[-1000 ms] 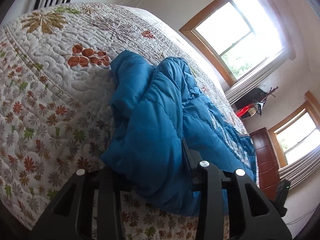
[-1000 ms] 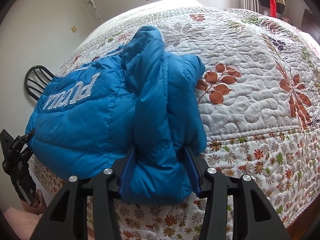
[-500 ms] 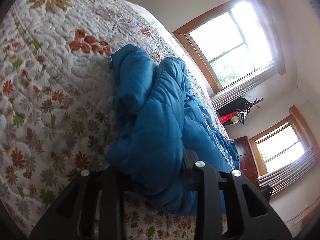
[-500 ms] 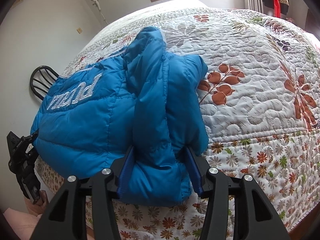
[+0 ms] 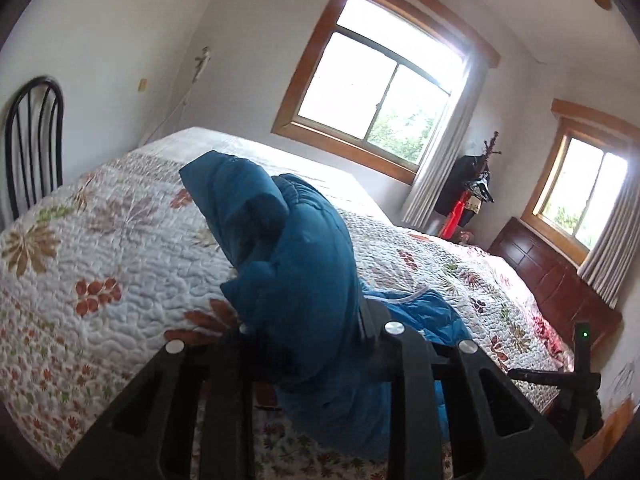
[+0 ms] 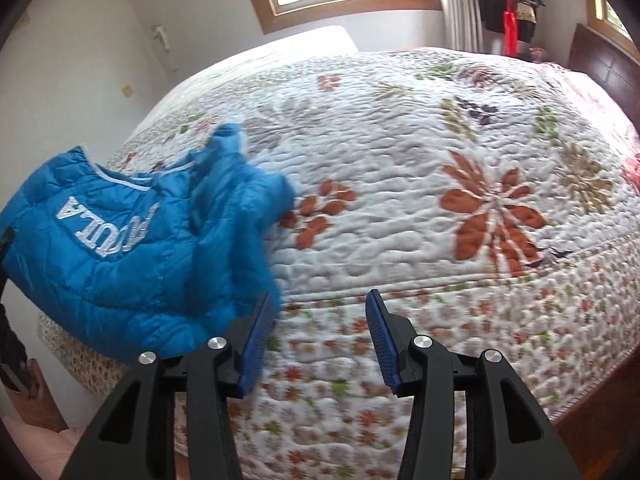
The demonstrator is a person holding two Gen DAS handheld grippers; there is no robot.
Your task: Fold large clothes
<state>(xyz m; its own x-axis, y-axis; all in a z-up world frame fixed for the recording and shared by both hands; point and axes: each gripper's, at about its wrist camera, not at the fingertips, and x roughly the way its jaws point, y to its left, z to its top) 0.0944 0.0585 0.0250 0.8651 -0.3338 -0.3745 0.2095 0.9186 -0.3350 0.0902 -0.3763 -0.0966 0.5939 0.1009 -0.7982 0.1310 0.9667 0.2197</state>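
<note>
In the left wrist view, the left gripper (image 5: 308, 344) is clamping a thick bunch of the blue jacket (image 5: 296, 264), its jaws pressing the padding from both sides. The fabric is rising in a puffy heap above the fingers, and more of it is trailing down to the right over the quilt (image 5: 100, 248). A black chair (image 5: 34, 140) is standing beside the bed at the left, and a window (image 5: 380, 92) is glowing on the far wall.

In the right wrist view, the right gripper (image 6: 320, 340) is hanging with its blue pads (image 6: 380, 336) spread apart, gripping nothing, with only the quilt (image 6: 440, 240) showing between them. The jacket (image 6: 132, 256) is sitting at the bed's left edge, just beside the left pad, white lettering facing up. Whether it is touching that pad is unclear.
</note>
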